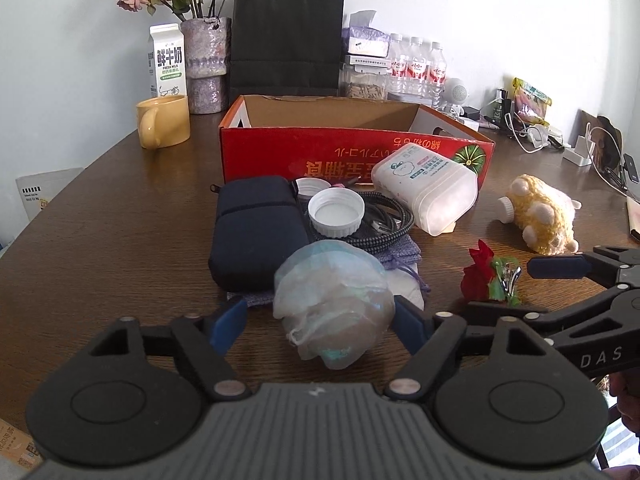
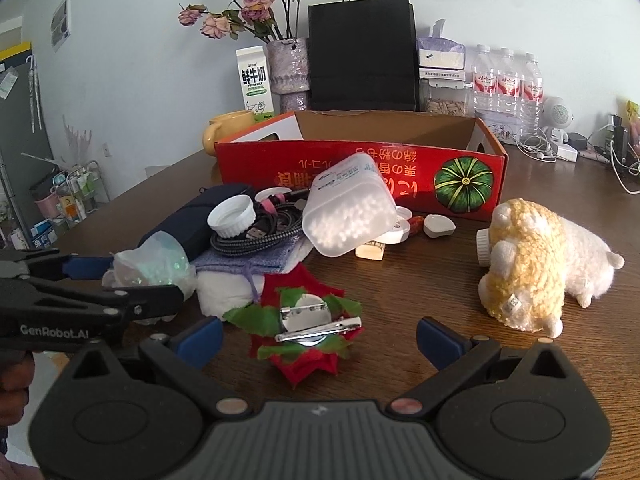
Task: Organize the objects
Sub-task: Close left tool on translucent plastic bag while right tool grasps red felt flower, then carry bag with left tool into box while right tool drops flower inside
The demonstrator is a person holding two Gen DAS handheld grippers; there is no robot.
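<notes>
My left gripper [image 1: 320, 320] is open, its blue pads on either side of a crumpled clear plastic bag [image 1: 334, 304] that lies on the table; it also shows in the right wrist view [image 2: 150, 266]. My right gripper [image 2: 320, 334] is open around a red fabric flower with a metal clip [image 2: 306, 328], also seen in the left wrist view [image 1: 490, 276]. Behind them lie a dark blue pouch [image 1: 256, 228], a white lid [image 1: 336, 214], a coiled cable [image 2: 260, 232], a tipped white container [image 1: 426, 188] and a yellow plush toy [image 2: 528, 264]. An open red cardboard box [image 1: 348, 152] stands behind the pile.
A yellow mug [image 1: 162, 126], milk carton [image 1: 168, 62], vase of dried roses [image 1: 206, 64], black paper bag [image 1: 286, 40] and water bottles [image 1: 418, 68] line the back wall. Chargers and cables [image 1: 536, 136] crowd the far right. A lilac cloth pouch [image 2: 248, 260] lies under the cable.
</notes>
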